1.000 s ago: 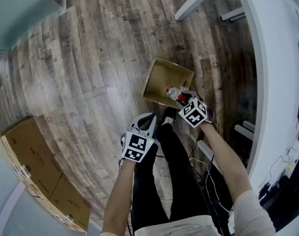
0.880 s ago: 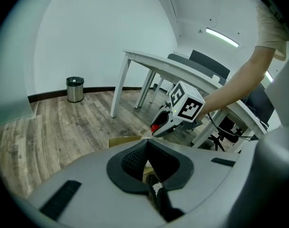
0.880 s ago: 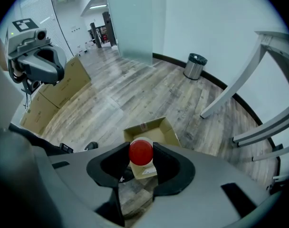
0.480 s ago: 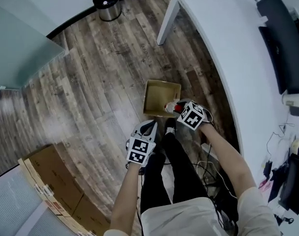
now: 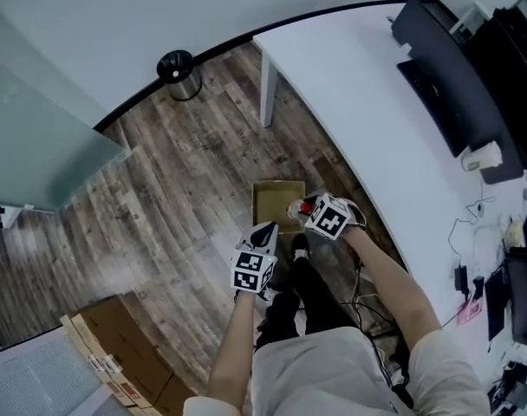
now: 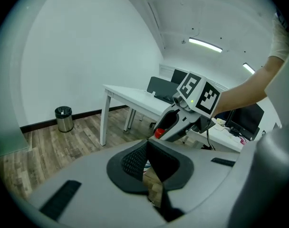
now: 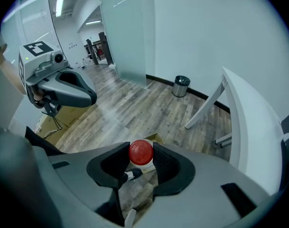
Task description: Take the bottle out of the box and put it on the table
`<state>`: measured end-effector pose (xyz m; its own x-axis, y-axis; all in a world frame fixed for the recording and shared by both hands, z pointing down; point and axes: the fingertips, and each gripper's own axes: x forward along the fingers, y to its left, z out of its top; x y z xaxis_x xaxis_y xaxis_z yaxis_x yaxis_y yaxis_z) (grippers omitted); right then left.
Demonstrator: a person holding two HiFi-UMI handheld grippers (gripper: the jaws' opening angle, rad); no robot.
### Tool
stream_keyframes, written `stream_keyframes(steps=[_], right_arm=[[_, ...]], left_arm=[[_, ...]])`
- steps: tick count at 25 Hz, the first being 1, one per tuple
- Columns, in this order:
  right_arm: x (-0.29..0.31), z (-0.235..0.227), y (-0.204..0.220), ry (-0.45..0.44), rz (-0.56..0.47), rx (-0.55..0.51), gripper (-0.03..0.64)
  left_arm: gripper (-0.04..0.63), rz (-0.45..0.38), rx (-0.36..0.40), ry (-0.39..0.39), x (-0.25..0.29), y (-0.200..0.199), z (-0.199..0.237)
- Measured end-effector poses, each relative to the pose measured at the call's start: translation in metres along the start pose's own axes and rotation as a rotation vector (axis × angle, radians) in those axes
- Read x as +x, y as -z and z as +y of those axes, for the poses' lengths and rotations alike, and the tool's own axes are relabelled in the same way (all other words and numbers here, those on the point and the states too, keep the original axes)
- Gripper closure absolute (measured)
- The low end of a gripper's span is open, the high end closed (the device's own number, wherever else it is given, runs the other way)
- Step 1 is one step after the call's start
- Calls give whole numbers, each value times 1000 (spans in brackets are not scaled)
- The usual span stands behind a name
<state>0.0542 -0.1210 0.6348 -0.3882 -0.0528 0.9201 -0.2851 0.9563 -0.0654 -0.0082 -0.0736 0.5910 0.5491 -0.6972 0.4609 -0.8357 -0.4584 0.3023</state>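
Observation:
A clear bottle with a red cap (image 7: 141, 152) sits upright between the pads of my right gripper (image 7: 140, 166), which is shut on it just below the cap. In the head view the right gripper (image 5: 309, 211) holds the bottle (image 5: 302, 207) over the near right corner of the open cardboard box (image 5: 273, 199), which stands on the wooden floor. The box (image 7: 156, 137) shows far below the jaws. My left gripper (image 5: 265, 232) hangs left of it, jaws together and empty. The left gripper (image 6: 147, 163) faces the right gripper (image 6: 170, 125) and the red cap (image 6: 158, 133). The white table (image 5: 350, 85) runs along the right.
A round metal bin (image 5: 175, 66) stands by the far wall. Flat cardboard boxes (image 5: 133, 371) lie on the floor at the lower left. Dark monitors (image 5: 445, 50) and cables sit on the table's far side. The person's legs and shoe (image 5: 300, 248) are beside the box.
Both grippers have risen a good way above the floor, and the bottle has come up with the right one. The box looks smaller and the table's top has come into view.

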Motion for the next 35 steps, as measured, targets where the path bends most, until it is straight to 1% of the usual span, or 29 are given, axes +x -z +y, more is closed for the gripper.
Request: stream_keyframes(steps=[4, 7, 9, 11, 13, 16, 22, 26, 29, 33, 35], right_arm=[[-37, 3, -13, 8, -34, -9, 436], [-65, 7, -20, 17, -56, 12, 436], [-82, 1, -21, 41, -56, 18, 436], [-98, -1, -26, 45, -83, 31, 436], [-114, -6, -31, 56, -107, 39, 436], [-138, -16, -31, 82, -112, 32, 436], [-181, -51, -22, 145, -151, 40, 436], [-211, -75, -10, 148, -167, 73, 436], [-235, -88, -13, 155, -179, 68, 436], [-266, -112, -8, 189, -183, 53, 436], [-277, -126, -1, 211, -181, 64, 436]], left_arm=[[581, -12, 22, 12, -13, -32, -21], [581, -26, 55, 26, -20, -56, -32], [581, -38, 76, 33, -21, -72, -37], [581, -48, 91, 39, -21, -86, -42], [581, -56, 102, 47, -18, -98, -48], [581, -58, 119, 69, -11, -112, -62], [581, -66, 174, 108, 8, -135, -88], [581, -67, 197, 127, 23, -150, -100], [581, -68, 220, 131, 27, -162, -100], [580, -81, 234, 140, 43, -183, -106], [581, -87, 241, 150, 55, -193, -114]])
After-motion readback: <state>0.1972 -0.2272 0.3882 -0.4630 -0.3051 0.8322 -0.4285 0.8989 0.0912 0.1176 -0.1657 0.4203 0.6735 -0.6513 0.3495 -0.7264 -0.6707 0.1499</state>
